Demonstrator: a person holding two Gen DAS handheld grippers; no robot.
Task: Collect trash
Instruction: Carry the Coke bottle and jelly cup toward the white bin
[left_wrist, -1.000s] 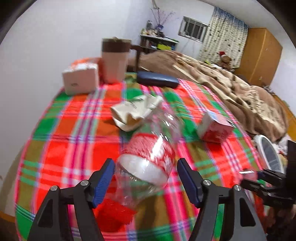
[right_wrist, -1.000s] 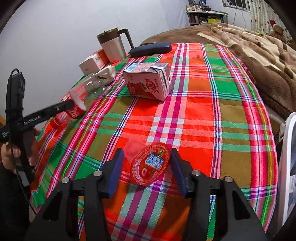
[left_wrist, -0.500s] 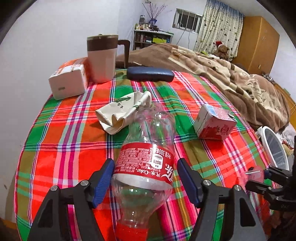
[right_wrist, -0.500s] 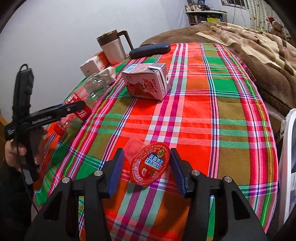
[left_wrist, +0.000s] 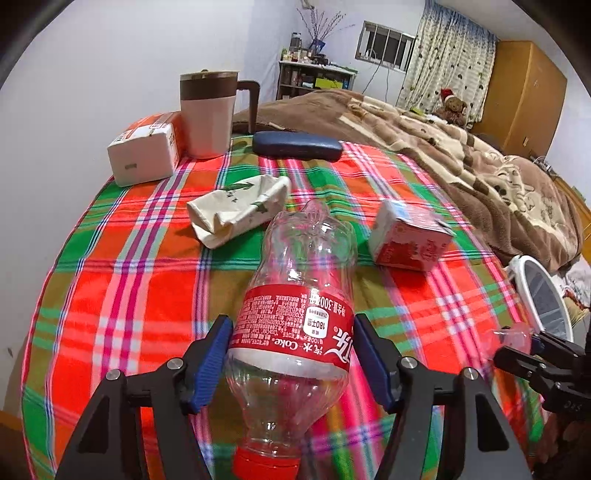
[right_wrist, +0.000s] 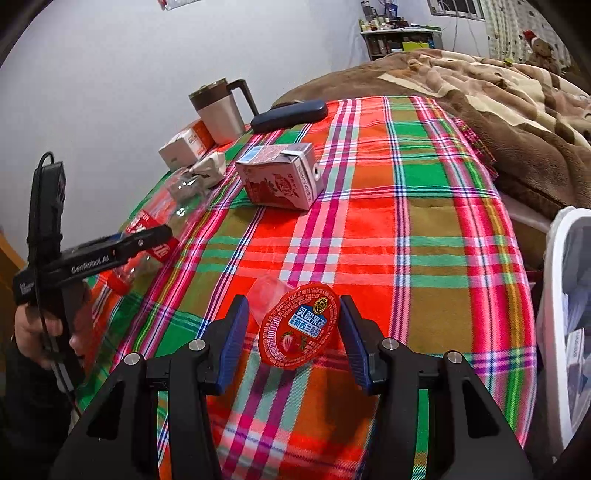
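On the plaid cloth (left_wrist: 110, 280), the empty cola bottle (left_wrist: 295, 317) lies capped, on its side

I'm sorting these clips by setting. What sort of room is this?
Most likely a bedroom in a home. A bed with a rumpled brown blanket lies beyond the plaid-covered table, a teddy bear sits by the curtained window, and a wooden wardrobe stands in the corner.

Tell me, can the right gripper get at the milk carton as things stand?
Probably not yet: the right gripper has a jelly cup between its jaws, though the cloth up to the milk carton lies free.
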